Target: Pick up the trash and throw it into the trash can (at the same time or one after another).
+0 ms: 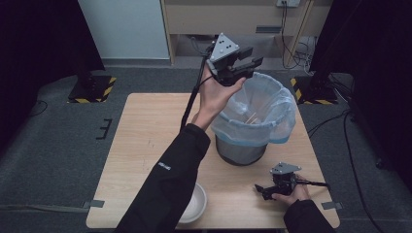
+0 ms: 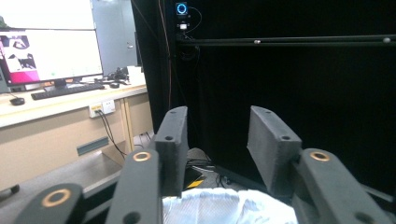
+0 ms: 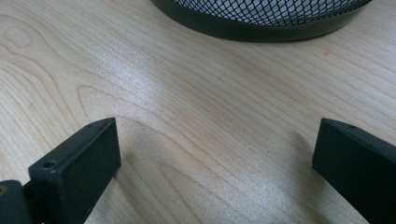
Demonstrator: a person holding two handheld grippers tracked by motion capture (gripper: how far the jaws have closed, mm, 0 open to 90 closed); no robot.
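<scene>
One black wire-mesh waste bin lined with a pale blue plastic bag (image 1: 252, 121) stands upright near the middle of the light wooden desk (image 1: 145, 145), toward its far right side. Its long axis runs vertical, mouth facing up; thin pale sticks lie inside. The left gripper (image 1: 245, 60) hangs above the bin's far rim, jaws apart with nothing between them. The right gripper (image 1: 265, 190) rests low on the desk near the bin's base, jaws wide apart and empty. Likely handling: the mesh is stiff and light, and an empty bin would slide or tip if pushed high. The liner is thin, slippery, easily torn and crumples under a pinch. Best hold looks like the folded bag edge over the rim, or the rigid rim itself. A white bowl (image 1: 194, 204) sits at the near edge.
</scene>
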